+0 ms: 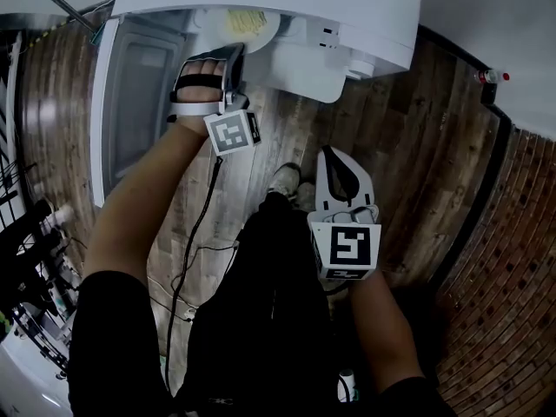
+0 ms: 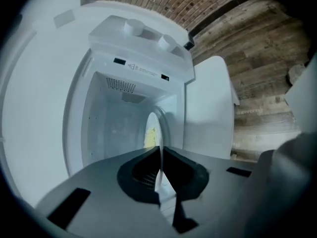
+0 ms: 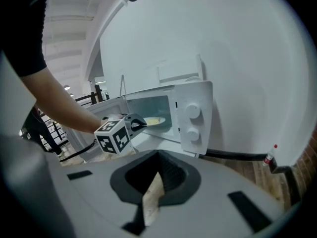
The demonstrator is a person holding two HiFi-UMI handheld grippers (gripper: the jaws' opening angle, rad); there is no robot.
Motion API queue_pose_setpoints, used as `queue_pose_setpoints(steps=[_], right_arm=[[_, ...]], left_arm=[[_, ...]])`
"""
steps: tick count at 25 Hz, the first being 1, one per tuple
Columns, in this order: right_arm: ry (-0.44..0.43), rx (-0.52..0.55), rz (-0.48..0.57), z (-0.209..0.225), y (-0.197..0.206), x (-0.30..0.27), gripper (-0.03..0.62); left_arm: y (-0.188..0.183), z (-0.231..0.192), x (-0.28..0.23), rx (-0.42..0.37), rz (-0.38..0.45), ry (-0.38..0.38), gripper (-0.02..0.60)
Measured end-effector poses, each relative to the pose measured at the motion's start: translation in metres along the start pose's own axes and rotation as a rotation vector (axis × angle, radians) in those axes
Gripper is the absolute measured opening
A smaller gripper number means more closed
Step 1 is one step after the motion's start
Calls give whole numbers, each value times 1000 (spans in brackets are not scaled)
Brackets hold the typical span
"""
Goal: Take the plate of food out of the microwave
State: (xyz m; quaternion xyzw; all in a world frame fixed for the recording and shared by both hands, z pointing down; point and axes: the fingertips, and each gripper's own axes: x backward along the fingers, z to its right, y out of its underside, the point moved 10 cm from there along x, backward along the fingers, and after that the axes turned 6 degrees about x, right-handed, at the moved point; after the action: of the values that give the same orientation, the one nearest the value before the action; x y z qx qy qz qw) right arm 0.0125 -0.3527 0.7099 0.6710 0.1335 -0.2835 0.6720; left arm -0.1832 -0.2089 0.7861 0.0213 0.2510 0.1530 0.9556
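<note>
Head view looks down on a white microwave [image 1: 347, 16] whose door [image 1: 135, 85] stands swung open to the left. The left gripper [image 1: 236, 52] reaches into the opening and is clamped on the near rim of the white plate [image 1: 256, 29]. The plate is just inside the cavity's mouth and carries yellow food [image 1: 246, 18]. Left gripper view shows that rim edge-on, pinched between the pads. The right gripper [image 1: 330, 155] hangs well apart from the microwave over the wood floor [image 1: 417, 146]. Its jaws seem pressed together on nothing, though the narrow slit leaves some doubt.
</note>
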Motion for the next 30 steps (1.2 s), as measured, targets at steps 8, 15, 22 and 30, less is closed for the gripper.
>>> queue_pose_setpoints(steps=[8, 15, 22, 30], right_arm=[[-54, -21, 13, -12, -26, 3, 12], [-98, 4, 77, -34, -84, 22, 12], [-66, -8, 181, -45, -179, 59, 12], [-12, -17, 265, -45, -297, 131, 12]], left_arm=[[2, -5, 82, 28, -18, -5, 11], [4, -40, 180, 40, -45, -49, 11], [-17, -152, 239, 68, -82, -97, 11], [-60, -283, 306, 136, -114, -112, 11]])
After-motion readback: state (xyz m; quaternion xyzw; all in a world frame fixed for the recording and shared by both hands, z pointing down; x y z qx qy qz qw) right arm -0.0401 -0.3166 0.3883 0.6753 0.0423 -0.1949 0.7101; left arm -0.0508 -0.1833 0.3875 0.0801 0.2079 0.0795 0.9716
